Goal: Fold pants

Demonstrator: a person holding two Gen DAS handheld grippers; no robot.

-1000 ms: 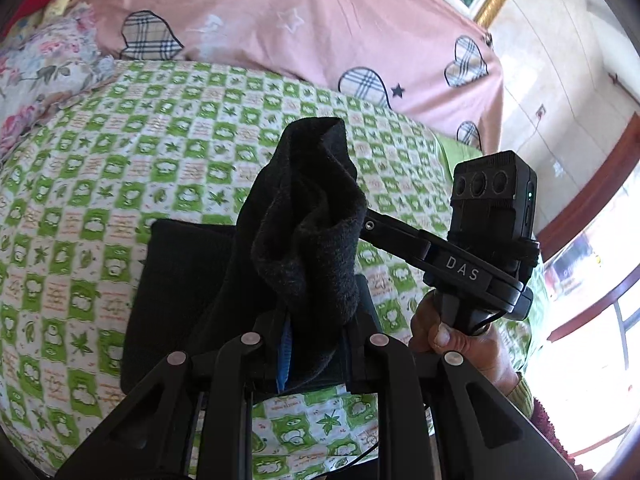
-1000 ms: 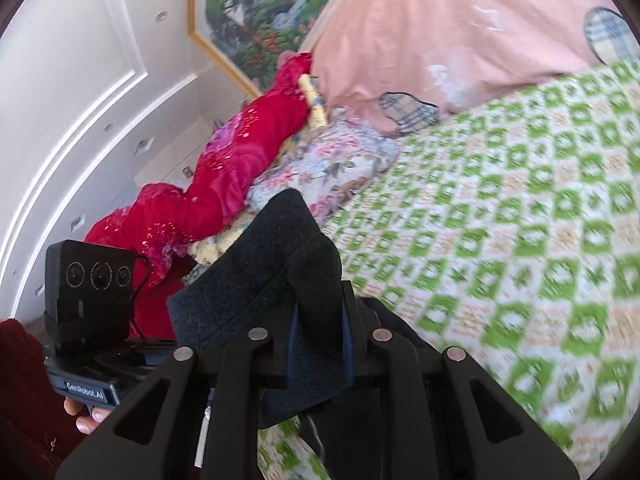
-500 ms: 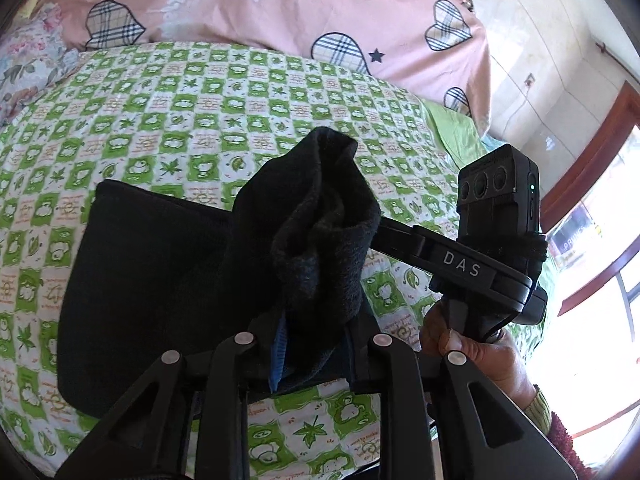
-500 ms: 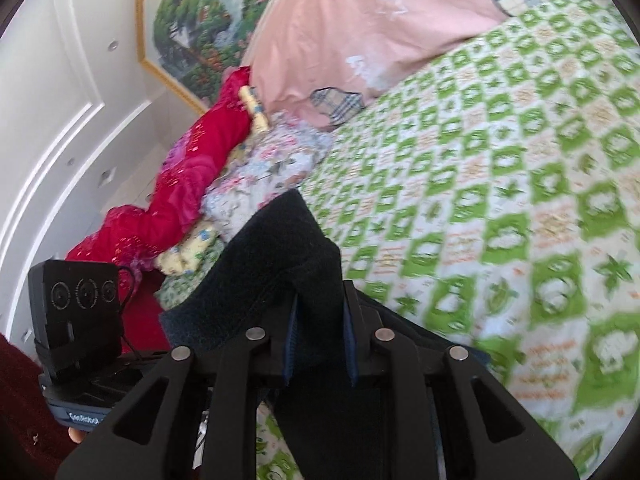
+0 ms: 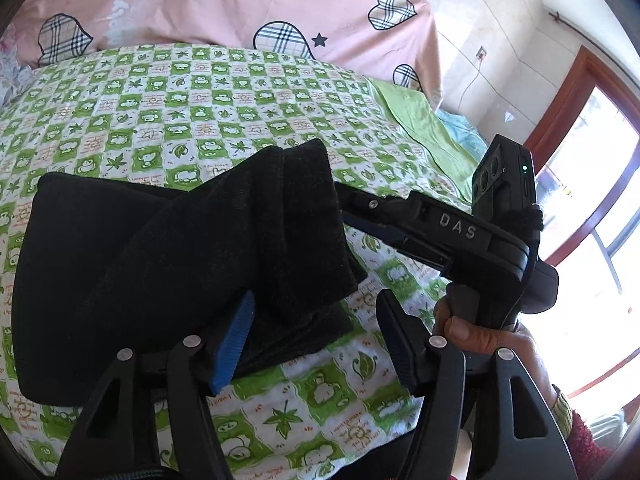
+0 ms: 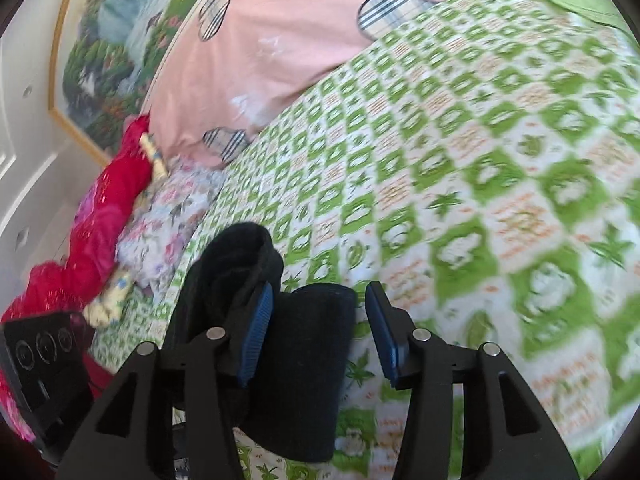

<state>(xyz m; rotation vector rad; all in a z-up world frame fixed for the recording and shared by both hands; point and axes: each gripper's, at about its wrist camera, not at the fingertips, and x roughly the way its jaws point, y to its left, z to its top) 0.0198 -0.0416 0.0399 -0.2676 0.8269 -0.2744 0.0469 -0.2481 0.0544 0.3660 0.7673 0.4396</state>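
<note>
The black pants (image 5: pixel 168 264) lie folded over on the green-checked bedspread (image 5: pixel 224 92). In the left wrist view my left gripper (image 5: pixel 316 328) is open, its jaws wide apart, with a bunched fold of the pants resting over the blue left pad (image 5: pixel 234 340). The right gripper's body (image 5: pixel 460 236) shows to the right, held by a hand. In the right wrist view my right gripper (image 6: pixel 320 332) is open too; the pants (image 6: pixel 296 364) lie between and below its jaws, with a fold draped over the left finger (image 6: pixel 256 332).
A pink quilt with plaid hearts (image 5: pixel 240 4) lies along the head of the bed. Red bedding (image 6: pixel 92 220) and a floral pillow (image 6: pixel 168 220) sit at the left. A window with a wooden frame (image 5: pixel 592 184) is at the right. The other gripper's camera block (image 6: pixel 40 360) shows at lower left.
Both grippers have opened and let go of the pants. The lifted black fold has dropped down onto the rest of the pants on the bed.
</note>
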